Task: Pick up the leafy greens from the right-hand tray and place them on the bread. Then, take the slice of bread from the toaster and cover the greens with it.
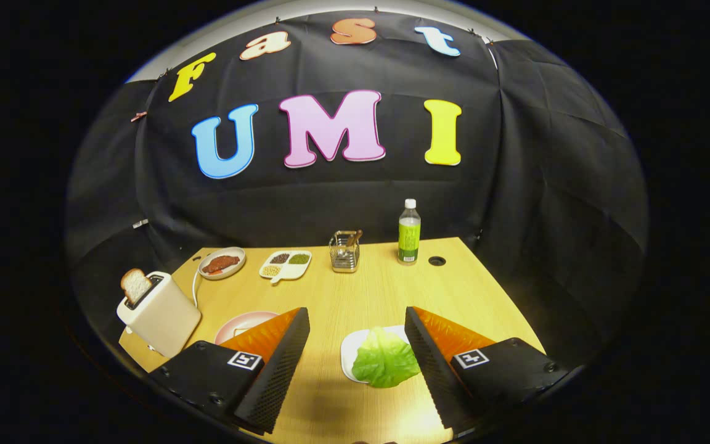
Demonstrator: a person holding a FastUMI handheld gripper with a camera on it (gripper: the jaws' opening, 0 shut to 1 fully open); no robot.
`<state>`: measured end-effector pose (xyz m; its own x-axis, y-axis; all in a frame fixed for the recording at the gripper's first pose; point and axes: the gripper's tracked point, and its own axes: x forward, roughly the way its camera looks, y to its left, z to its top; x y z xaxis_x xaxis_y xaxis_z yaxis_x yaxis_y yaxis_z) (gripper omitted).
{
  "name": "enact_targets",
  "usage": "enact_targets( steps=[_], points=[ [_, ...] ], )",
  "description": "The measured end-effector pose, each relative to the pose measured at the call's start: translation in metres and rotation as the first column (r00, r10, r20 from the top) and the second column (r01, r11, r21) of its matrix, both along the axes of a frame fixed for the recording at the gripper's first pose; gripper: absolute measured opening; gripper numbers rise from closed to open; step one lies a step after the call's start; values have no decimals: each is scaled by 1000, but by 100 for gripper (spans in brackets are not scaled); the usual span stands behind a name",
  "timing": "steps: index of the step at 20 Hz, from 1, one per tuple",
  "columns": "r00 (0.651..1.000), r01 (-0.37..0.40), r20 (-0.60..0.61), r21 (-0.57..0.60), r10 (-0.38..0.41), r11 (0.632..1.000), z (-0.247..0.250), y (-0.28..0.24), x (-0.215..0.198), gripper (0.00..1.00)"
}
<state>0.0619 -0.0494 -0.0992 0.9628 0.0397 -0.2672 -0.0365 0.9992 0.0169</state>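
1. One hand-held gripper (357, 336) is in use; its fingers are spread wide apart and hold nothing.
2. Leafy greens (385, 359) lie on a small white tray (347, 356), between the fingers but hard against the right one. The leaf overhangs the tray's near edge.
3. Pink plate (239, 323) sits just beyond the left finger, largely hidden by it. Whether bread lies on it cannot be told from here.
4. Toaster (159, 313) stands at the counter's (355, 290) left edge, with a slice of bread (135, 285) standing up out of its slot. That slice belongs to the later step and is untouched.
5. Judged step in hand: the approach to picking up the greens. Nothing of the task appears done yet.
6. Recommended method: shift the hand-held gripper to the right so the leaf sits midway between the fingers, then lower until the tips straddle its raised middle.
7. Close gently on the bulk of the leaf, not its thin rim; a limp leaf may slip or fold out of a light edge hold.
8. Risk: the right finger may catch the tray and drag it. Lift straight up before carrying left toward the pink plate.
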Motion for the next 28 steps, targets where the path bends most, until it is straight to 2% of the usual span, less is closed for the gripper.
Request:
enact_targets(
  steps=[10, 17, 20, 26, 28],
  points=[
    [976, -12, -216, -1, 11, 1000, -91, -31, 42, 100],
    [931, -68, -361, -28, 53, 997, -156, -44, 65, 100],
    [914, -101, -397, -33, 80, 994, -176, -42, 71, 100],
    [889, -118, -449, -51, 83, 992, -206, -41, 78, 100],
    [893, -104, -443, -28, 81, 994, -205, -42, 82, 99]
  ],
)
